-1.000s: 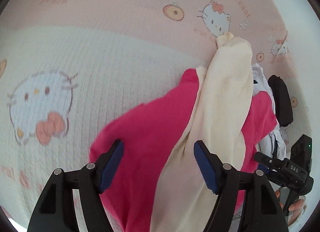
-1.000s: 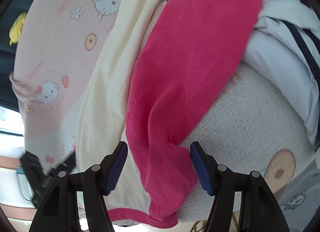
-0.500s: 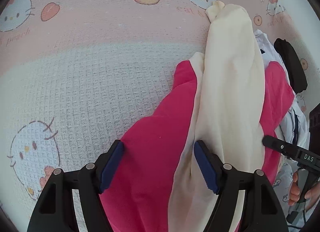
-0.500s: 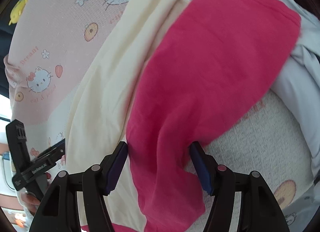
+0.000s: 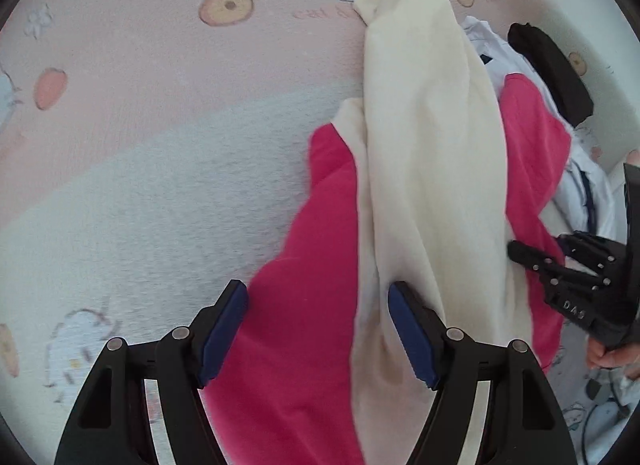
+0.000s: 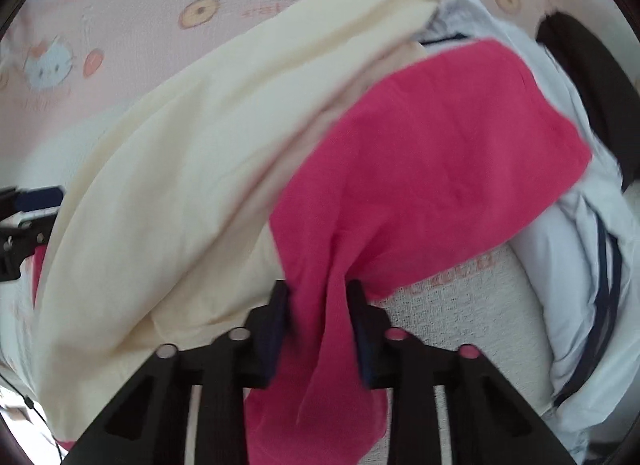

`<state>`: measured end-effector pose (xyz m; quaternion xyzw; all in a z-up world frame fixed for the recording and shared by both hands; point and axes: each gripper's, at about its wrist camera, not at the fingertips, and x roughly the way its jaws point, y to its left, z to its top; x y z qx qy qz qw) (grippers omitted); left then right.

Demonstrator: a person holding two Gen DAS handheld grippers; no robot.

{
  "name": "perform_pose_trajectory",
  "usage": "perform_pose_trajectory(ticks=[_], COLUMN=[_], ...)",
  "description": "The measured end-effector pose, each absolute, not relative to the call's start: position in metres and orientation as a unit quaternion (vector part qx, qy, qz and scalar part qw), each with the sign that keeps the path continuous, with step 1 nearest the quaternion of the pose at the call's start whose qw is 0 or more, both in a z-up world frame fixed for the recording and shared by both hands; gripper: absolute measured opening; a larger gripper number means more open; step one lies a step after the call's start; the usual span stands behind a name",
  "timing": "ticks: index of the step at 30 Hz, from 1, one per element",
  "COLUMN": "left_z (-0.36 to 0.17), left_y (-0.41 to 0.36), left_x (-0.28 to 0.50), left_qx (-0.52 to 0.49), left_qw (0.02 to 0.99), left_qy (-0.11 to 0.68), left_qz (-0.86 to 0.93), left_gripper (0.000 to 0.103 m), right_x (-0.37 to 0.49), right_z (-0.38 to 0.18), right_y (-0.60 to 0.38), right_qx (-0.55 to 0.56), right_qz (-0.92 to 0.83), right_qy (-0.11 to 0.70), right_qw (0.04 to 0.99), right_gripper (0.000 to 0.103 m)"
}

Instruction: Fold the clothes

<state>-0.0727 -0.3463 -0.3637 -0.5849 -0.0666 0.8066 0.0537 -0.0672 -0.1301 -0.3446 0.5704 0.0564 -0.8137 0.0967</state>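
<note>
Right wrist view is showing the right tool (image 6: 318, 313) pinching a bunched pink fold of the garment (image 6: 432, 169), which is stretching away toward the clothes pile (image 6: 576, 249). Its cream side (image 6: 192, 169) is running leftward to the left tool (image 5: 318, 329), whose jaws are gaping wide, straddling the cloth without gripping it. Bare bed cover (image 5: 152, 193) is lying open to the left, offering room for spreading.
</note>
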Motion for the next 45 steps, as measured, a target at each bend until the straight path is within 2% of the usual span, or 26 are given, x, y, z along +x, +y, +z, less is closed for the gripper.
perform_pose_trajectory(ticks=[3, 6, 16, 20, 23, 27, 29, 31, 34, 40, 45], left_z=[-0.366, -0.368, -0.373, -0.383, -0.384, -0.386, -0.385, -0.382, -0.375, -0.356, -0.341], left_y=[-0.345, -0.344, -0.337, -0.336, -0.324, -0.319, -0.317, -0.311, -0.303, -0.315, -0.367], left_x=[-0.071, -0.068, -0.075, -0.072, -0.063, -0.056, -0.052, -0.048, -0.040, -0.022, -0.060], left_qx=[-0.581, -0.580, -0.583, -0.577, -0.562, -0.550, -0.545, -0.536, -0.523, -0.504, -0.494], left_qw=[0.053, 0.053, 0.060, 0.052, 0.045, 0.019, 0.003, -0.018, -0.044, -0.096, -0.137], left_qy=[-0.071, -0.077, -0.066, -0.077, -0.039, -0.031, -0.032, -0.023, -0.004, -0.030, -0.022], left_qz=[0.809, 0.809, 0.808, 0.811, 0.825, 0.834, 0.838, 0.844, 0.851, 0.858, 0.858], left_gripper=[0.071, 0.071, 0.071, 0.073, 0.075, 0.075, 0.068, 0.044, 0.022, 0.017, 0.016], right_x=[-0.063, -0.059, -0.059, -0.054, -0.050, -0.045, -0.041, -0.039, -0.036, -0.022, 0.009], right_z=[-0.343, -0.343, -0.347, -0.349, -0.351, -0.354, -0.355, -0.355, -0.354, -0.343, -0.342], right_y=[-0.130, -0.125, -0.066, -0.065, -0.059, -0.048, -0.046, -0.046, -0.047, -0.045, -0.075], right_qx=[0.563, 0.562, 0.597, 0.591, 0.584, 0.574, 0.569, 0.565, 0.563, 0.541, 0.536], right_qz=[-0.819, -0.820, -0.801, -0.806, -0.809, -0.812, -0.815, -0.817, -0.818, -0.832, -0.836], right_qy=[0.065, 0.060, -0.035, -0.031, -0.055, -0.090, -0.097, -0.102, -0.107, -0.090, -0.074], right_qw=[0.094, 0.084, 0.013, 0.017, 0.026, 0.045, 0.049, 0.050, 0.054, 0.084, 0.093], right_gripper=[0.014, 0.013, 0.013, 0.013, 0.013, 0.014, 0.014, 0.014, 0.014, 0.014, 0.014])
